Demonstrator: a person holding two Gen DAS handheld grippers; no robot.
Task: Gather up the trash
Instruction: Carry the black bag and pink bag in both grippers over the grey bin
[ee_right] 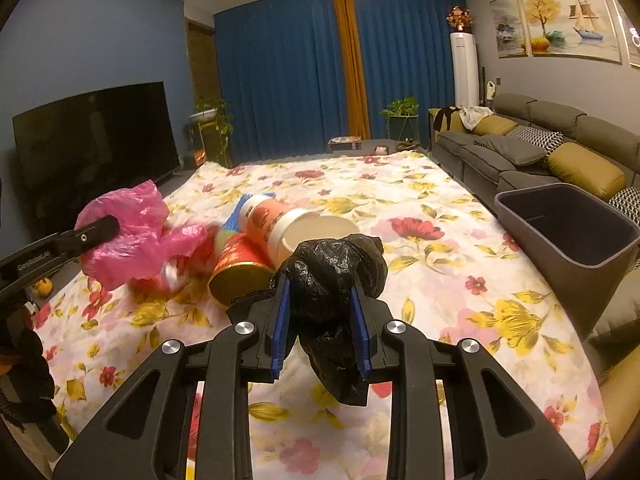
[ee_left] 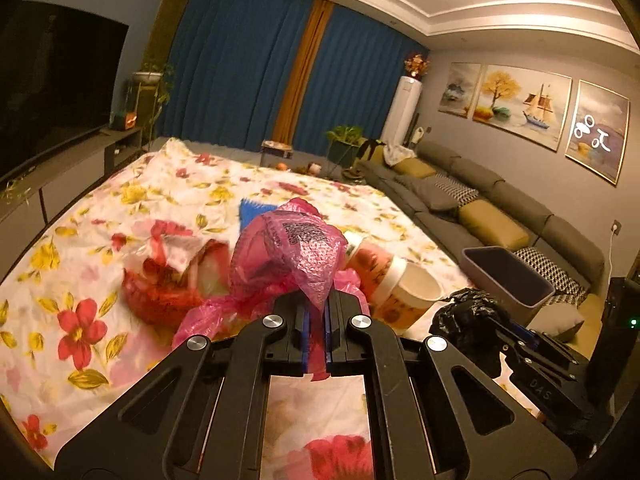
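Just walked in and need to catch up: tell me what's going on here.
A person is collecting trash off a flowered sheet with two handheld grippers. The left gripper is shut on a crumpled pink plastic bag, and the right gripper is clamped on a wadded black plastic bag. Two round paper canisters lie tipped on the sheet. The grey plastic bin waits to the right; nothing shows inside it.

Two grippers (ee_right: 320,320) (ee_left: 316,320) seen. Two bags counted: one pink (ee_left: 288,256), one black (ee_right: 332,276). Two cups (ee_right: 280,224) (ee_right: 236,268) seen on sheet (ee_right: 440,280). One bin (ee_right: 568,232), one TV (ee_right: 96,148), three paintings (ee_left: 516,100) counted.
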